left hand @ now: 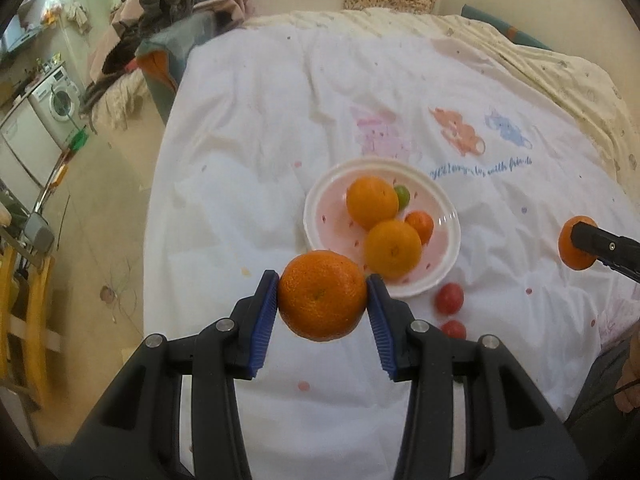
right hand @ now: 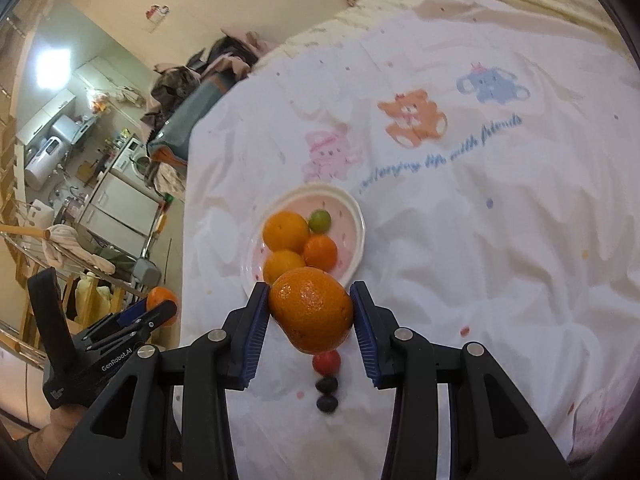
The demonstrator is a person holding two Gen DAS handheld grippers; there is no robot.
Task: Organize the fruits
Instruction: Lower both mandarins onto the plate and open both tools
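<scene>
Nearest our left lens, the left claw is clamped on a large orange, blue pads pressed to its two sides, the fruit lifted clear of the bed sheet and hanging just short of the near rim of the plate. Our right claw is closed the same way on a second orange, also held in the air short of the plate's near edge. We judge that both fruits are gripped across their widest part so they cannot roll out, and held high so they can be lowered among the fruit already gathered. On the plate lie two yellow-orange citrus, a smaller deep-orange mandarin and a little green fruit — packed toward one side, which leaves bare pink surface on the other. Loose on the sheet near the plate are two small red fruits, and in the right view two dark berries below one red one. Much is masked: each held orange covers the plate's near rim, the second red fruit is hidden in the right view, and the berries do not show in the left view. The green fruit is too small and blurred to name — lime or unripe citrus, we cannot tell.
</scene>
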